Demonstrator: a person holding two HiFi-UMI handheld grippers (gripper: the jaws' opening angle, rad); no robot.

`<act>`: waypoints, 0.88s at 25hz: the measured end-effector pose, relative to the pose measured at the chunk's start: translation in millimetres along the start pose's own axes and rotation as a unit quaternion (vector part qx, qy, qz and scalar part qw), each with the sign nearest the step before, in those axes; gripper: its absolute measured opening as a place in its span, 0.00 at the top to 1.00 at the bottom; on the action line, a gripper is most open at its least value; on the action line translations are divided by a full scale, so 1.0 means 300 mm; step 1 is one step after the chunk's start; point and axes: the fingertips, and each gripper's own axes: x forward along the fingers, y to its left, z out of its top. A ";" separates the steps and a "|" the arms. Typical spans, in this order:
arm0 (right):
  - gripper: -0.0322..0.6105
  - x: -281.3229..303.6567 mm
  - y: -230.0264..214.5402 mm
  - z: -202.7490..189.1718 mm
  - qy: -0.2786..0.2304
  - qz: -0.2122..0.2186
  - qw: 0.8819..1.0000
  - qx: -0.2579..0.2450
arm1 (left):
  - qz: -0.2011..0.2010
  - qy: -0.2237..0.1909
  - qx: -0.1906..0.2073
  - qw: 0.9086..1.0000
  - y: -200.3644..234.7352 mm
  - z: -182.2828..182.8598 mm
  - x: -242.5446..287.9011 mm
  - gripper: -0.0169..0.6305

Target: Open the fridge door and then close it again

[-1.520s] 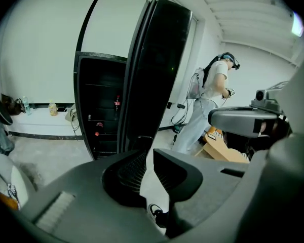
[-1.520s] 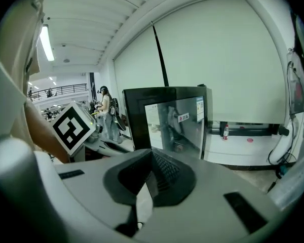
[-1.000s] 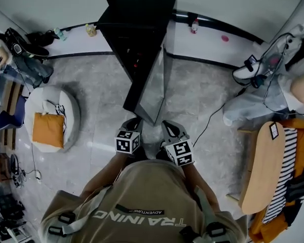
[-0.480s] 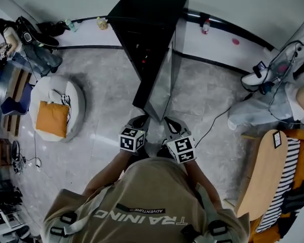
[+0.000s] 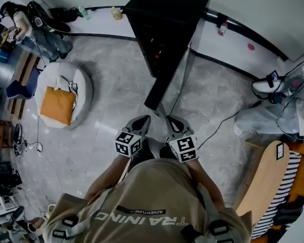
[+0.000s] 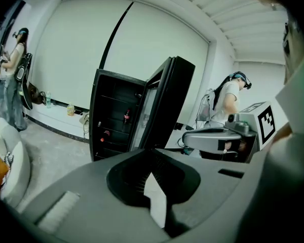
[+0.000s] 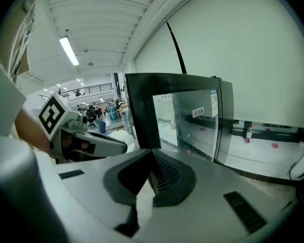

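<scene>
Fridge (image 5: 167, 9) stands upright against the wall, long axis vertical. It's black, with the cavity facing your left. Door (image 5: 175, 82) is swung wide open on the hinge at the fridge's right edge. The leaf points out from the fridge towards you, and its free edge ends just ahead of both grippers.

Inside the fridge are dark shelves with a few red-marked bottles (image 6: 125, 116) on the middle ones; I can't read what they are.

Your left gripper (image 5: 141, 121) sits just short of the door's free edge, jaws pressed together with nothing between them. Your right gripper (image 5: 173, 121) is beside it on the door's outer side, jaws also closed and empty. Neither touches the door.

Only the left gripper view looks into the cavity and shelves. Only the right gripper view shows the door's outer glass face, with stickers on it. The head view shows both at once, but the shelves are mostly dark there.

Left of the fridge, a round white pouf (image 5: 81, 85) holds an orange cushion (image 5: 57, 105). Right of the fridge, a small bottle (image 5: 222, 27) stands at the wall.
</scene>
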 end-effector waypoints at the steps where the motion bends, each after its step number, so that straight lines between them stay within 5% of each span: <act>1: 0.96 0.010 -0.002 -0.001 0.001 0.002 1.000 -0.001 | 0.003 -0.003 -0.004 1.000 0.004 -0.004 -0.009 0.97; 11: 0.96 0.091 -0.001 0.035 0.001 -0.006 1.000 -0.004 | 0.048 -0.021 -0.031 0.998 0.122 -0.053 -0.130 0.97; 22: 0.96 0.125 0.010 0.048 0.008 -0.017 1.000 0.001 | 0.043 -0.043 -0.005 0.998 0.217 0.039 -0.142 0.97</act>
